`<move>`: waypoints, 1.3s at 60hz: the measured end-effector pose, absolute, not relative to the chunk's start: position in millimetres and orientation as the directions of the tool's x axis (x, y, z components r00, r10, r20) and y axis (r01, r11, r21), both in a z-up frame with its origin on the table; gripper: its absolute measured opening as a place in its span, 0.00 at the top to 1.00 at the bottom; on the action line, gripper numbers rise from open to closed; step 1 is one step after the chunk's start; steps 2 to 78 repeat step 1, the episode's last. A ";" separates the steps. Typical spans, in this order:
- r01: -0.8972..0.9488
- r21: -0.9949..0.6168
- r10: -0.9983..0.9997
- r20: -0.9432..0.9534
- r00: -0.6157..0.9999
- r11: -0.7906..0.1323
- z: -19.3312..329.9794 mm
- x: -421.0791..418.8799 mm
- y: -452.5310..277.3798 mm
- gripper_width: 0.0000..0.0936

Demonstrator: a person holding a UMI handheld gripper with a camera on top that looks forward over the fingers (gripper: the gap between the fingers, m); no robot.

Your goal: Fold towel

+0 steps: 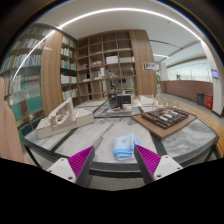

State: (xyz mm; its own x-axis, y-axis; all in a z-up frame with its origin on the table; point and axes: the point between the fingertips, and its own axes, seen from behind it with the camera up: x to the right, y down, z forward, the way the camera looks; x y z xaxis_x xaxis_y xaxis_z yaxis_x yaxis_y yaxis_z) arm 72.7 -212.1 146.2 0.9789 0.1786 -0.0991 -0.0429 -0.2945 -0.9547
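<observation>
My gripper [115, 160] is wide open, holding nothing. The blue towel [124, 147] lies on the marble table [180, 140] just ahead, between my 2 fingers, already bunched compactly. I judge folding mostly done, or 1 fold left.

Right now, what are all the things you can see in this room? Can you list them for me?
towel: one, light blue, bunched up on the table just ahead of the fingers, between them, not touched.
table: one, marbled grey and white, under the towel.
wooden tray: one, brown, with dark things on it too small to name, beyond the right finger.
pale objects: a cluster, whitish, on the table beyond the left finger; too small to name.
bookshelves: a wall of them, brown wood, at the back of the room.
ceiling lights: long white curved strips overhead.
tool: one, open, pink pads on its fingers.
</observation>
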 end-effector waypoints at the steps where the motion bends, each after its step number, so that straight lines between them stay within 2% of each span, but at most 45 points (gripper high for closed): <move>1: -0.057 -0.952 0.184 -0.117 0.976 -0.300 145.2 71.2 -212.7 0.12; 78: -0.057 -0.952 0.184 -0.117 0.976 -0.300 145.2 71.2 -212.7 0.12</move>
